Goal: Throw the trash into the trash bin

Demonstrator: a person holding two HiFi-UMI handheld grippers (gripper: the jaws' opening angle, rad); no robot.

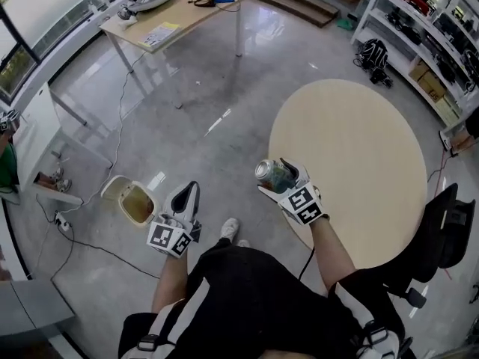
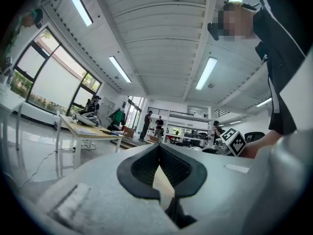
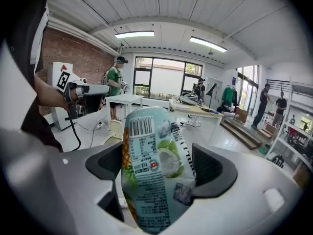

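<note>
While the person stands on the grey polished concrete floor, the right hand-held gripper is clamped round a pale blue-green printed drink can, its jaws pressing on both sides of the can (the barcode and a coconut picture face the right gripper view). The can is held in the air at the near edge of the round light-wood table, well apart from the cream plastic trash bin, which stands open on the floor to the left. Between can and bin in the head view hangs the left hand-held gripper, its dark jaws brought together with nothing in them, just beside the bin's rim. A white shoe shows on the floor below the two grippers. A black cable trails across the floor near the bin, and a white cabinet stands further left. Beyond, a rectangular wooden table with white legs carries tools and papers, white shelving lines the right wall, and a black office chair sits beside the round table.
</note>
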